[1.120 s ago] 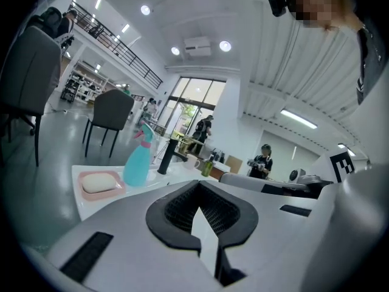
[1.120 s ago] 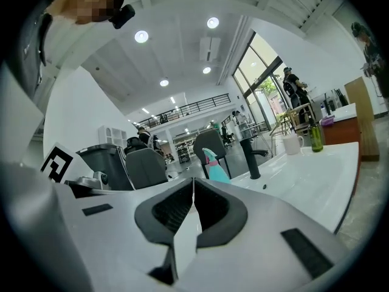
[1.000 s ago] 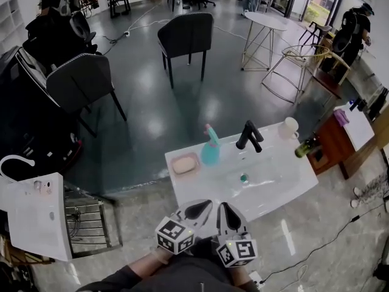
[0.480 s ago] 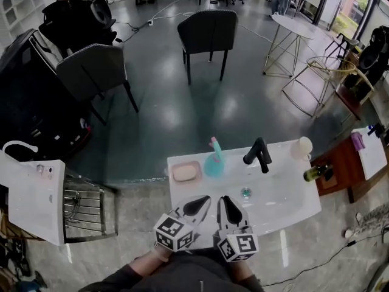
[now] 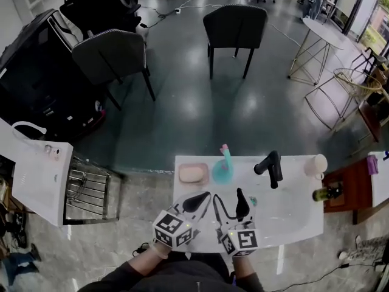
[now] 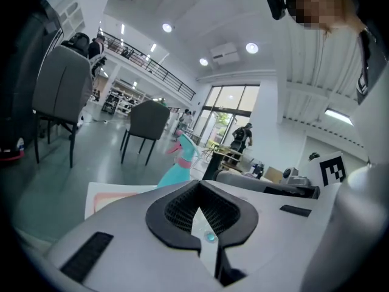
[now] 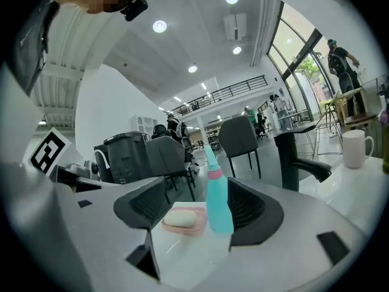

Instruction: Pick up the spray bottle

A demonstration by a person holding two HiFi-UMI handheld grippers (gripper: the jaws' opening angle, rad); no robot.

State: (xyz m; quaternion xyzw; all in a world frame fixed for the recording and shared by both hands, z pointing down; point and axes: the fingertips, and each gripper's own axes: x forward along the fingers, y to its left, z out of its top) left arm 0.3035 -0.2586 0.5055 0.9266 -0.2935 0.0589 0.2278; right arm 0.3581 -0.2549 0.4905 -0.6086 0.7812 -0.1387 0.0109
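The spray bottle (image 5: pixel 223 166) is teal with a pink collar and nozzle. It stands upright at the back of the white sink counter (image 5: pixel 292 218). My right gripper (image 5: pixel 228 202) is over the counter's front part, short of the bottle. Its jaws have just been opening and stand open, with nothing between the pads. In the right gripper view the bottle (image 7: pixel 217 202) shows beyond the gap of the right gripper (image 7: pixel 197 215), close to the right jaw. My left gripper (image 5: pixel 196 201) is shut and empty, left of the right one. From the left gripper (image 6: pixel 200 215) the bottle (image 6: pixel 182 163) is ahead.
A pink soap dish (image 5: pixel 193 174) with soap lies just left of the bottle. A black faucet (image 5: pixel 271 166), a white mug (image 5: pixel 316 165) and a dark bottle (image 5: pixel 328 193) are to the right. Dark chairs (image 5: pixel 234 26) stand beyond; a second white sink (image 5: pixel 36 175) is at left.
Both grippers have moved forward over the counter's front edge, toward the bottle. The right jaws, shut in the earlier frames, now stand apart. The left jaws stay shut.
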